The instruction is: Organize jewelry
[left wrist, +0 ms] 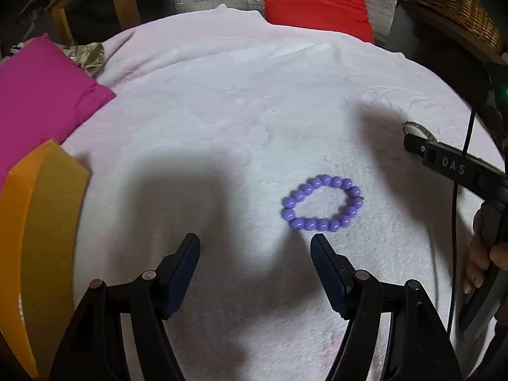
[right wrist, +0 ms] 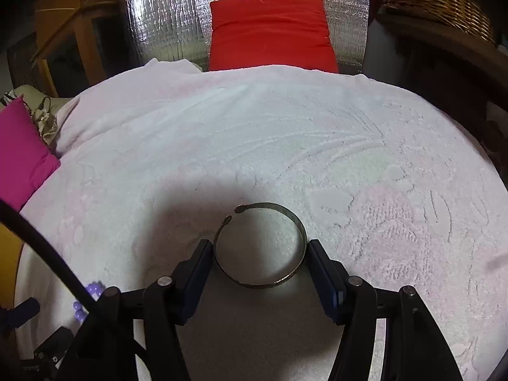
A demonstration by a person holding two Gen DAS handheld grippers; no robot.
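Right gripper (right wrist: 259,254) clamped across open dark metal cuff bangle (right wrist: 297,225), lower centre: stiff, light, slippery, best pinched at flat sides. Left gripper (left wrist: 255,247) apart, empty. Just beyond, purple beaded bracelet (left wrist: 322,202) on white towel (left wrist: 222,111): limp, rolling.

Purple bead bracelet (left wrist: 322,202) and open metal cuff (right wrist: 260,245), seemingly flat

Open towel (left wrist: 222,120) ahead, orange box (left wrist: 41,238) left, pink cushion (left wrist: 41,95) behind it
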